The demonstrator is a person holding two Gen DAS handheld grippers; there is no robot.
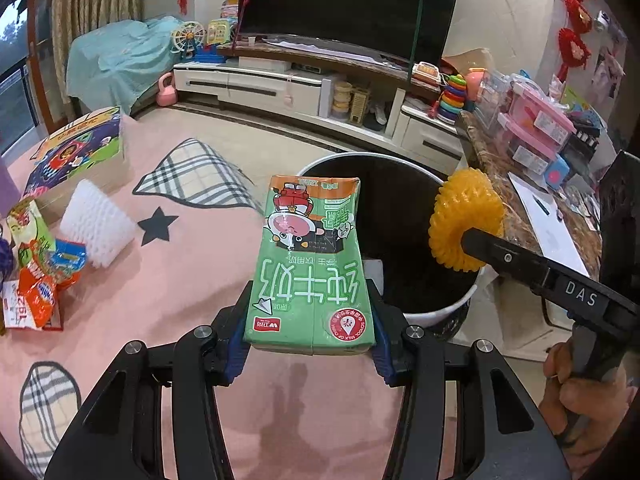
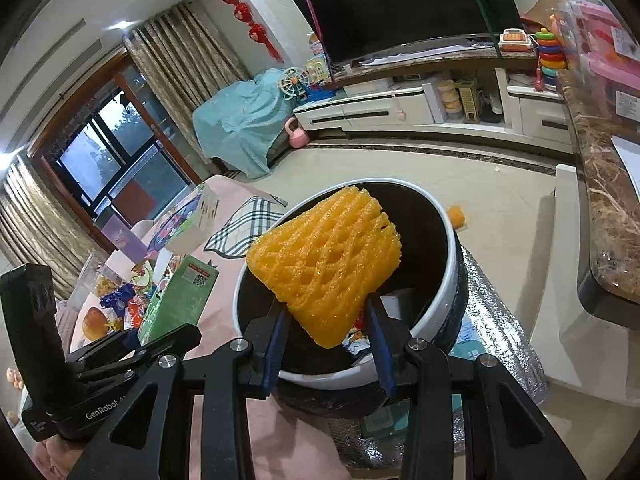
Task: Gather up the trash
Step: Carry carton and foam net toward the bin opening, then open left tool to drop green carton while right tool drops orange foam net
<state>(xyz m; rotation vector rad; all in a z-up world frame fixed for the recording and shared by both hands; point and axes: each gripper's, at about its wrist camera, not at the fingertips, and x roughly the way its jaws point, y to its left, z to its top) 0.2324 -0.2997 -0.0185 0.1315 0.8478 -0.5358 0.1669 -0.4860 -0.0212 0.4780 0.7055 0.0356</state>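
Observation:
My left gripper (image 1: 310,320) is shut on a green milk carton (image 1: 310,264) and holds it just left of the trash bin's rim (image 1: 440,312). The carton also shows in the right wrist view (image 2: 180,300). My right gripper (image 2: 326,320) is shut on an orange foam fruit net (image 2: 326,256) and holds it above the bin's black inside (image 2: 420,240). The net also shows in the left wrist view (image 1: 466,220), over the bin's right rim. The bin is round, white-rimmed with a black liner, and some scraps lie at its bottom.
Snack wrappers (image 1: 40,276), a white foam net (image 1: 98,228) and a colourful box (image 1: 76,148) lie on the pink rug to the left. A small orange piece (image 2: 456,216) lies on the floor behind the bin. A marble counter (image 2: 608,216) stands on the right, a TV cabinet (image 1: 288,84) behind.

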